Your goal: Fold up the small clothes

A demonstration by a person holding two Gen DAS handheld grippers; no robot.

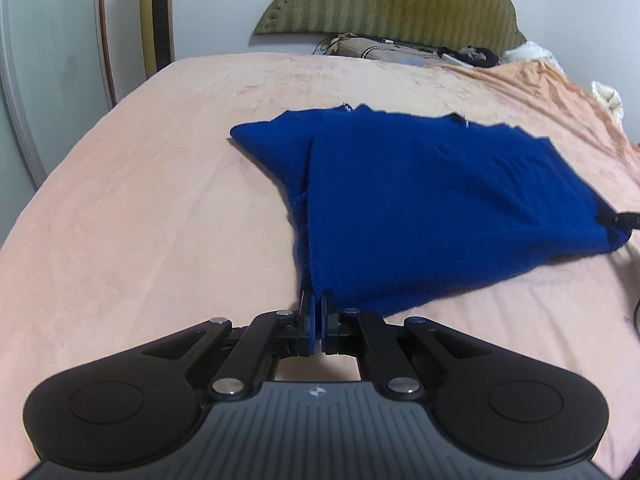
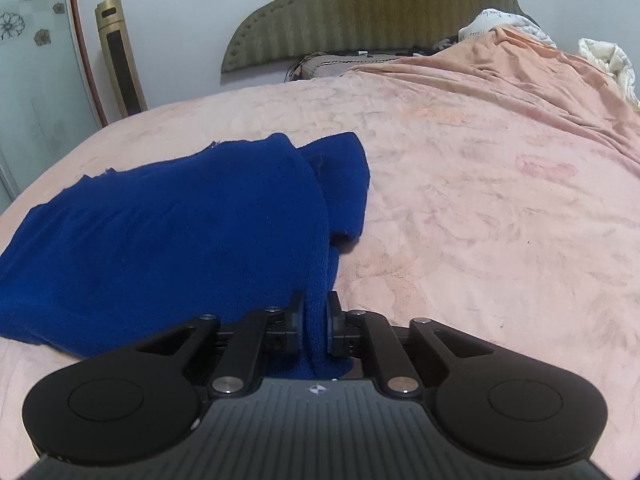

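Pink bed (image 1: 140,208); blue sweater (image 1: 440,200) apparently between both grippers' fingers (image 2: 335,316).

Open pink blanket (image 1: 140,200) lies to your left, bare out to the bed's left edge; your left gripper (image 1: 319,300) could pass there unhindered. The blue sweater (image 1: 420,200) spreads across the middle, between both grippers. To your right, flat blanket gives passage past the right gripper (image 2: 316,312), until rumpled folds and a white quilt (image 2: 608,60) crowd the far right corner. Clutter lines the headboard (image 2: 380,20) edge.
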